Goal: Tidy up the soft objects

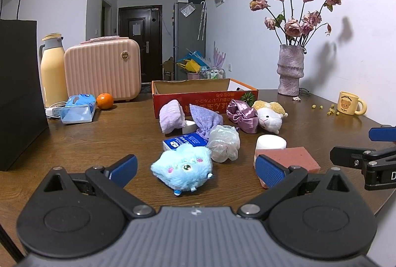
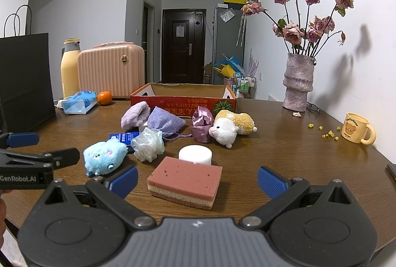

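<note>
**Both claws spread, nothing held**

My left gripper (image 1: 195, 168) stands spread, blue plush (image 1: 183, 169) between its pads on the table (image 1: 86, 143). My right gripper (image 2: 196, 180) is spread over the pink sponge (image 2: 185, 180). I judge both light and squashy; pinch mid-body. Empty cardboard box (image 2: 183, 100) sits behind the pile.

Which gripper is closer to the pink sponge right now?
Right. The right gripper is open with the pink sponge directly ahead between its fingers. The left gripper is open facing the blue plush, with the sponge off beside its right finger.
</note>
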A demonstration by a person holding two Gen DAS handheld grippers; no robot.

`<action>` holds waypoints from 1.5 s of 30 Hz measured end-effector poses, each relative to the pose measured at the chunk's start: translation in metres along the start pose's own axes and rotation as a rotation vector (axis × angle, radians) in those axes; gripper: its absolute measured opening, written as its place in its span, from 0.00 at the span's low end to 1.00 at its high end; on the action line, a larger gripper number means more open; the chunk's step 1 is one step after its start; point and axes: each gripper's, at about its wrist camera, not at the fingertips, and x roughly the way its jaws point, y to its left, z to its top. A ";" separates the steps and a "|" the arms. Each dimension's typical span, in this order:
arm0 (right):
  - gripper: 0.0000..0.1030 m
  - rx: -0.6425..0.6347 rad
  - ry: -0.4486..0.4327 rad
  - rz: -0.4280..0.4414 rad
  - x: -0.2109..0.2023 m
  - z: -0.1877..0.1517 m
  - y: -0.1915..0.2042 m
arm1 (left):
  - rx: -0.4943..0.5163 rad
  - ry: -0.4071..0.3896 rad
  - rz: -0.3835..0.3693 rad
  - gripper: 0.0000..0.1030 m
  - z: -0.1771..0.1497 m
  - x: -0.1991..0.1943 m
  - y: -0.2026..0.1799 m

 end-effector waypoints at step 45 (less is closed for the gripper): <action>1.00 -0.013 0.018 -0.009 0.011 0.000 -0.002 | -0.003 0.013 0.007 1.00 -0.008 0.004 0.010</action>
